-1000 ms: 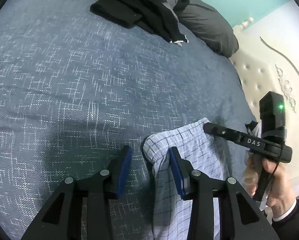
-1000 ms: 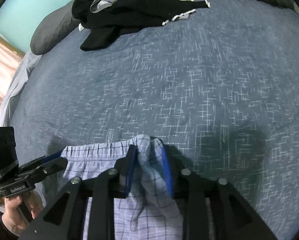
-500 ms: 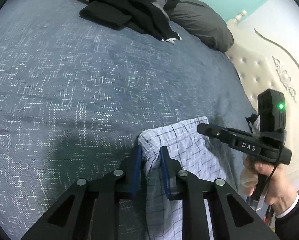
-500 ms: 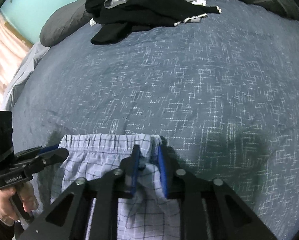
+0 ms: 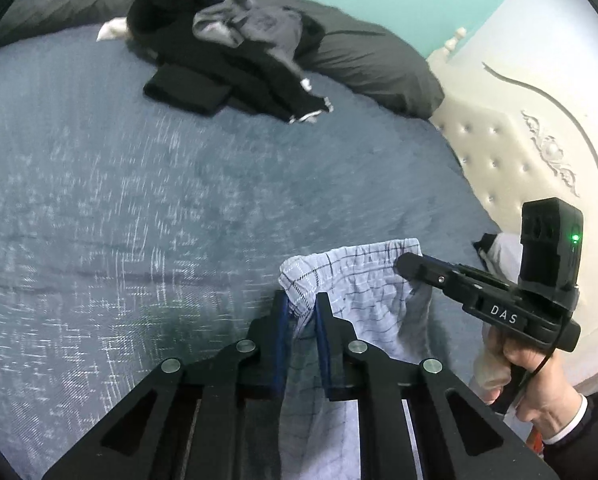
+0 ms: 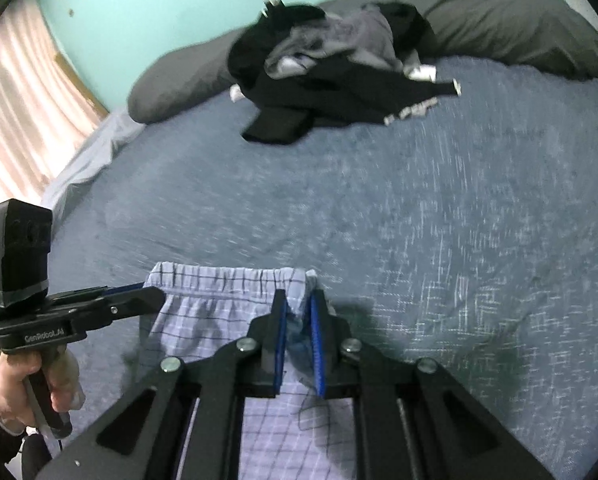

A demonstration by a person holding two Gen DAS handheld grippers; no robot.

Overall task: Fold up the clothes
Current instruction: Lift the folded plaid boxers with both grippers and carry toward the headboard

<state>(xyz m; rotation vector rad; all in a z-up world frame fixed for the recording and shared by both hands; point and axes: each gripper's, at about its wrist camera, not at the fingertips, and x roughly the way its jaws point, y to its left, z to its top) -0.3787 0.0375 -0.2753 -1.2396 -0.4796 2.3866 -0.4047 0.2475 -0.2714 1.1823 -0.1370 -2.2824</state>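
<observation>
The pale blue checked cotton shorts (image 6: 227, 304) are being held by the gathered waistband, above the near edge of the dark blue woven bedspread (image 5: 147, 208). One corner is being pinched by the left gripper (image 5: 301, 310), the other by the right gripper (image 6: 298, 312). The band is best kept taut and level while being lowered flat.

A bed (image 5: 147, 200) under a blue-grey patterned cover fills both views. Grey pillows (image 5: 371, 68) lie along its far edge against a turquoise wall (image 6: 147, 12). A cream tufted headboard (image 5: 499, 160) stands beside it, and a pinkish striped curtain (image 6: 15, 112) hangs on the other side.
</observation>
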